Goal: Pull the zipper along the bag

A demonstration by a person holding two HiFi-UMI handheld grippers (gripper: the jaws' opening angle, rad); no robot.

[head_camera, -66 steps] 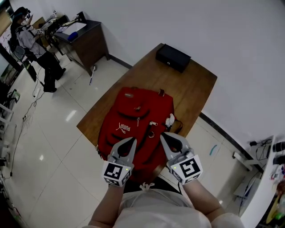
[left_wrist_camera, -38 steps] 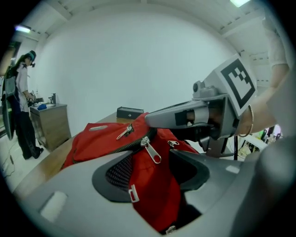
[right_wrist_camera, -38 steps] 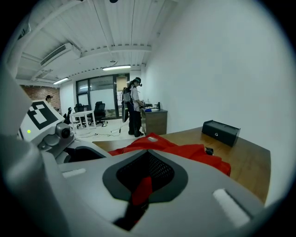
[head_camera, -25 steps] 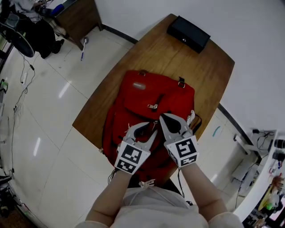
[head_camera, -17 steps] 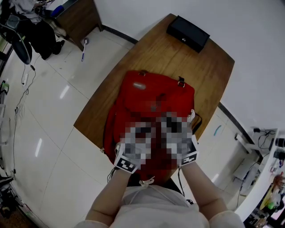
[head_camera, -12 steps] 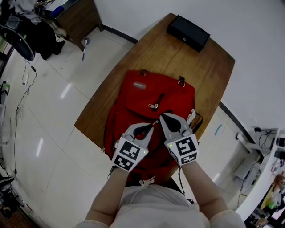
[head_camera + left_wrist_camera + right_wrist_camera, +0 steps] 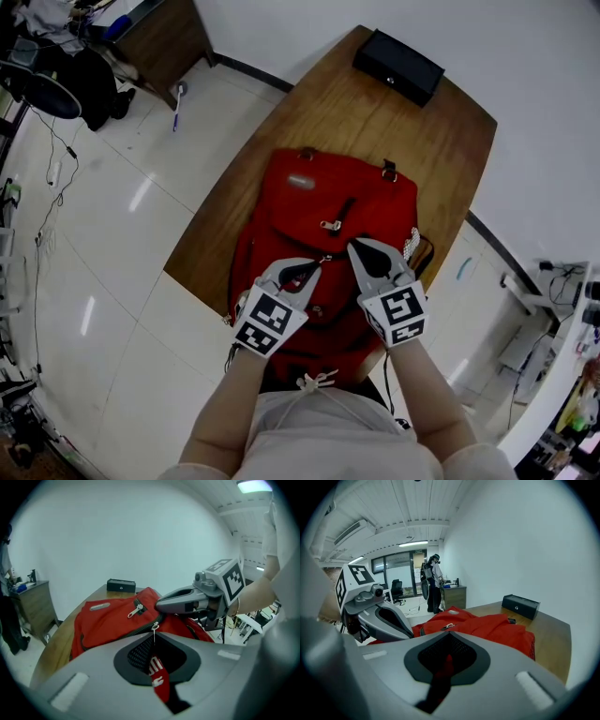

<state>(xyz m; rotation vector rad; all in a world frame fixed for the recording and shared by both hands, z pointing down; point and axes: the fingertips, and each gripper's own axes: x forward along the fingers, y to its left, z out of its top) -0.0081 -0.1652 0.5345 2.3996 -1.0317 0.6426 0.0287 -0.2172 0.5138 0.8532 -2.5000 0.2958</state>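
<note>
Left fingers (image 7: pixel 313 266): clenched on the red zipper pull (image 7: pixel 157 677).
Right fingers (image 7: pixel 357 248): pinching red bag (image 7: pixel 309 202) fabric, just beside the left.
Bag: lying on tabletop (image 7: pixel 412 131).

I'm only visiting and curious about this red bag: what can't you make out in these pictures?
Head view: the near end of the backpack is covered by the left gripper and right gripper.
Left gripper view: the jaws cover part of the white print on the zipper pull.
Right gripper view: only dark red cloth shows between the jaws, which part unclear.
Head view: the black box is too small to identify.
</note>
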